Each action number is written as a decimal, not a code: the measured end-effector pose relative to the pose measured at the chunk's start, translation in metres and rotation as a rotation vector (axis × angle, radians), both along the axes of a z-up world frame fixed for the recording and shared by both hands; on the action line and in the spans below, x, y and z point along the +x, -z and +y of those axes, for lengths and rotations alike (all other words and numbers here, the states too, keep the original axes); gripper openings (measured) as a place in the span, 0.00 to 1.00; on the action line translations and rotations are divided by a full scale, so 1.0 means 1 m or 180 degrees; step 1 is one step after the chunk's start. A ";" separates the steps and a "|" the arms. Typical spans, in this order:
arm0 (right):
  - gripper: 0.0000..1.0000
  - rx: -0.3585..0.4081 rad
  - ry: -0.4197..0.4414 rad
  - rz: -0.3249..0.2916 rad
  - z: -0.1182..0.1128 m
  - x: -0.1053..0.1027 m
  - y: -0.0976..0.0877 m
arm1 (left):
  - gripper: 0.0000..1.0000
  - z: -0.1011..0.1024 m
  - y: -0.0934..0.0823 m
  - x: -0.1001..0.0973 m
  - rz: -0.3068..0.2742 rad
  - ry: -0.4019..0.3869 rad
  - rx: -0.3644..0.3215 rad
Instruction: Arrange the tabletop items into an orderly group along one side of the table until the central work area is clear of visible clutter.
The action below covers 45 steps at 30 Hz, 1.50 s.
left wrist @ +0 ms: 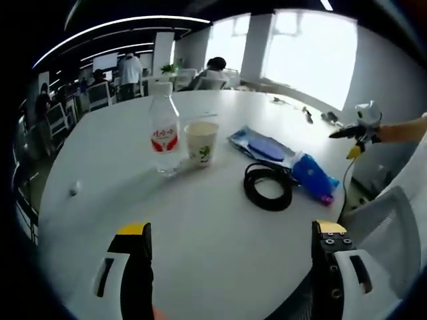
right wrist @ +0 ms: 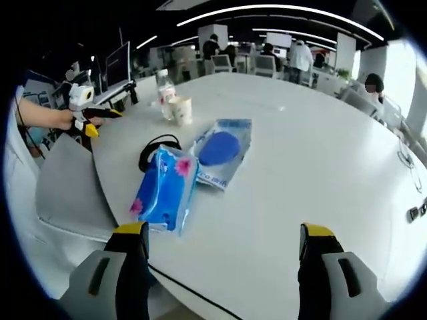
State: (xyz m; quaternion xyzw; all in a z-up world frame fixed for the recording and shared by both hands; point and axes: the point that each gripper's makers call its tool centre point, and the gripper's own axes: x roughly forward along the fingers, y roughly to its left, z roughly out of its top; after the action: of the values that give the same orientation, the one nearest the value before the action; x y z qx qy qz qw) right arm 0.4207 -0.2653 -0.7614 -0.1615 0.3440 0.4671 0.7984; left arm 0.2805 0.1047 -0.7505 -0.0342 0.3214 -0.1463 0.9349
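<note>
Left gripper (left wrist: pixel 230 240): fingers apart, empty, hovering over bare bench (left wrist: pixel 200 220), likely lining up a first pick.
Right gripper (right wrist: pixel 223 243): fingers apart, holding nothing, just short of the tissue pack (right wrist: pixel 163 187).
Items: water bottle (left wrist: pixel 164 133) beside paper cup (left wrist: pixel 201 142); blue pouch (left wrist: pixel 263 148), cable coil (left wrist: pixel 268 187) and tissue pack clustered near one edge.
Containers: bottle looks nearly empty; cup contents cannot be told.

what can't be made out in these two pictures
- Label on the water bottle: too small to read, left gripper view.
- Black cable coil: partly hidden behind the blue tissue pack, right gripper view.
- Paper cup contents: blurred.
- Small object on the table: too small.
</note>
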 end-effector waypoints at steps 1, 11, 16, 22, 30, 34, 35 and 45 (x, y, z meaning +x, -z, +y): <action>0.92 0.0008 0.0018 0.0020 -0.001 -0.001 0.000 | 0.96 0.001 0.000 -0.002 0.0003 -0.0015 0.0003; 0.92 0.0016 0.0137 0.0128 -0.008 -0.003 0.009 | 0.96 0.004 -0.005 -0.001 -0.0020 -0.0074 -0.0006; 0.92 0.0016 0.0143 0.0136 -0.004 -0.003 0.009 | 0.96 0.002 -0.005 0.003 -0.0023 -0.0047 -0.0013; 0.92 0.0029 0.0190 0.0155 0.000 -0.007 0.008 | 0.96 0.001 -0.006 0.006 -0.0052 -0.0046 -0.0059; 0.91 0.0099 0.0441 0.0160 0.002 -0.015 0.012 | 0.96 -0.012 -0.010 0.013 -0.0162 0.0195 -0.0107; 0.90 0.0152 0.0534 0.0191 0.002 -0.022 0.014 | 0.96 -0.012 -0.010 0.014 -0.0170 0.0241 -0.0093; 0.90 0.0149 0.0540 0.0198 0.001 -0.023 0.015 | 0.96 -0.011 -0.011 0.015 -0.0182 0.0225 -0.0102; 0.88 0.0277 0.0490 0.0335 0.004 -0.031 0.022 | 0.96 -0.032 -0.020 0.035 -0.0276 0.0253 -0.0088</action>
State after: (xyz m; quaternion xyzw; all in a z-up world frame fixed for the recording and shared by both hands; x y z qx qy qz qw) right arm 0.3895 -0.2611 -0.7837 -0.0750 0.3762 0.4267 0.8190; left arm 0.3150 0.0727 -0.7310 -0.0278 0.2796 -0.1891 0.9409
